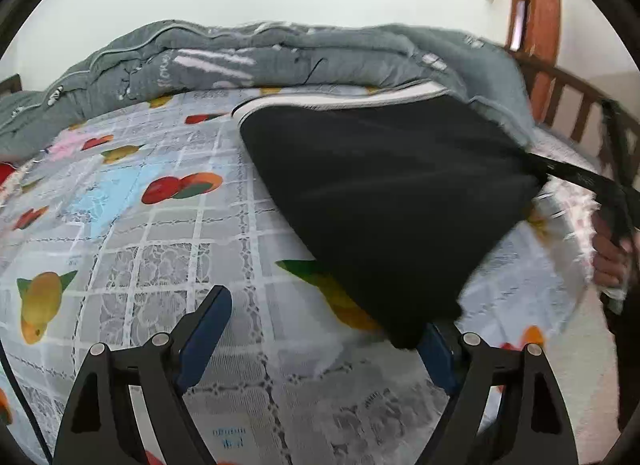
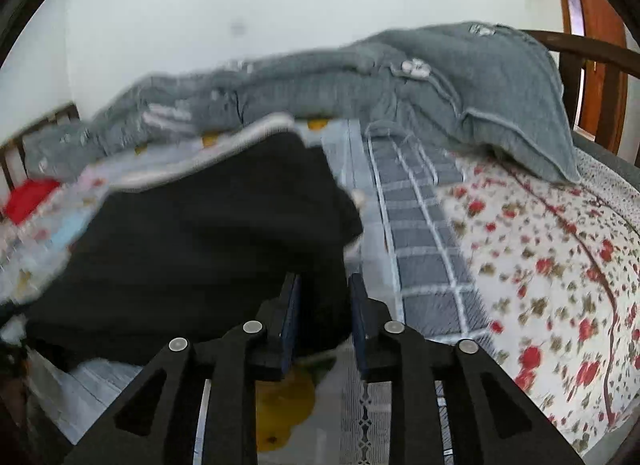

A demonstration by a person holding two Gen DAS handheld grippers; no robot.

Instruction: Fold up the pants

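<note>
Black fabric fills the near field of both wrist views: the pants [image 1: 384,201] lie partly folded on the bed [image 1: 168,249], over its fruit-print sheet. The left tool [image 1: 320,329] stands wide open; its left pad is clear of the cloth, and the near corner of the pants drapes over its right pad with no pinch applied. The right tool [image 2: 325,305] is only narrowly open, a dark fold lying between its blue pads; blur prevents confirming whether the pads press on it. A hand [image 1: 610,261] grips the right tool at the far right of the left wrist view. Beyond the pants, a grey quilt [image 1: 248,61] is bunched along the far side of the bed. Risk: with neither grip firm, a raised edge may slump and skew the fold. Risk: a closing pad may also catch the sheet beneath.
</note>
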